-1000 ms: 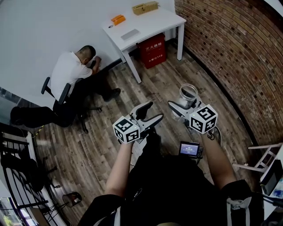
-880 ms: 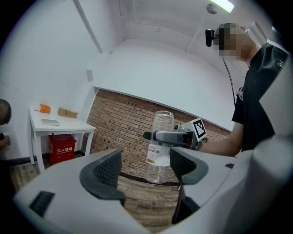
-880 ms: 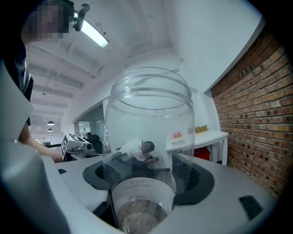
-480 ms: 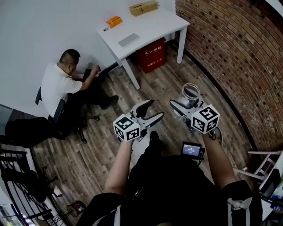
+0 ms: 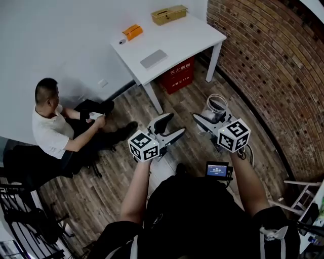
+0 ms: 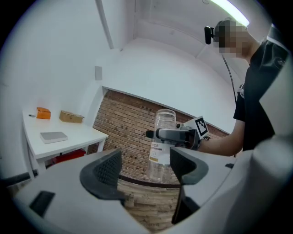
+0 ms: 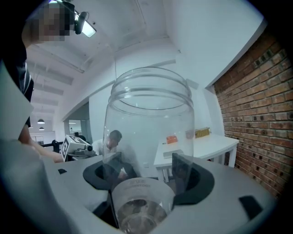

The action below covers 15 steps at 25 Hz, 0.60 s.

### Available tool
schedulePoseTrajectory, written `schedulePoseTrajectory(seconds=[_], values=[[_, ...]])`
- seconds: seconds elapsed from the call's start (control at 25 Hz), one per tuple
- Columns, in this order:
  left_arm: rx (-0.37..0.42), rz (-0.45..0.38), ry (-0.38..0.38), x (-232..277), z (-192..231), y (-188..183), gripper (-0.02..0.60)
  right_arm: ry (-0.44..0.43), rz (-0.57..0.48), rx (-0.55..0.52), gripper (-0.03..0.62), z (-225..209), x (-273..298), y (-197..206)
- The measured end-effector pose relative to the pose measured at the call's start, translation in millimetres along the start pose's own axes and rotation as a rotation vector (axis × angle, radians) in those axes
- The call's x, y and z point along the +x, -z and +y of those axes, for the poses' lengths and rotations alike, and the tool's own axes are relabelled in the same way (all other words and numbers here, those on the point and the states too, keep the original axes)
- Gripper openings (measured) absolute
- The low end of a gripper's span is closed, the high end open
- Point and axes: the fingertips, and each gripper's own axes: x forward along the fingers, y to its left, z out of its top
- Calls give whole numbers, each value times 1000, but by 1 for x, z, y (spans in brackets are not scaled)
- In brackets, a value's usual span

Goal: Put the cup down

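A clear, empty plastic cup [image 5: 216, 108] [image 7: 149, 151] stands upright between the jaws of my right gripper [image 5: 209, 121] [image 7: 149, 171], which is shut on its lower body. In the left gripper view the cup [image 6: 162, 144] shows off to the right, carried above the wooden floor. My left gripper [image 5: 168, 129] [image 6: 144, 167] is open, with nothing between its dark pads. Both grippers point towards the white table [image 5: 195, 40], which stands some way ahead against the wall.
On the table lie an orange box [image 5: 134, 32], a tan box [image 5: 169, 14] and a grey pad [image 5: 154, 58]. A red box [image 5: 179, 76] sits underneath. A brick wall [image 5: 273, 66] runs along the right. A person [image 5: 50, 126] sits on the floor at left.
The whole view has shifted: the table now lies closer and further right, and the seated person has slid to the left. Both grippers keep their poses, and the cup stays in the right one.
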Motion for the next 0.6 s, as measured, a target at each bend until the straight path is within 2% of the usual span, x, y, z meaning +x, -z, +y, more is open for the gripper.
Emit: schedulePoseTrajectory(seconds=[0.36, 0.6], values=[[-19, -14, -11, 14, 62, -19, 334, -10, 20, 7, 360, -34, 57, -8], [-27, -15, -52, 31, 113, -25, 334, -55, 21, 13, 360, -67, 105, -11]])
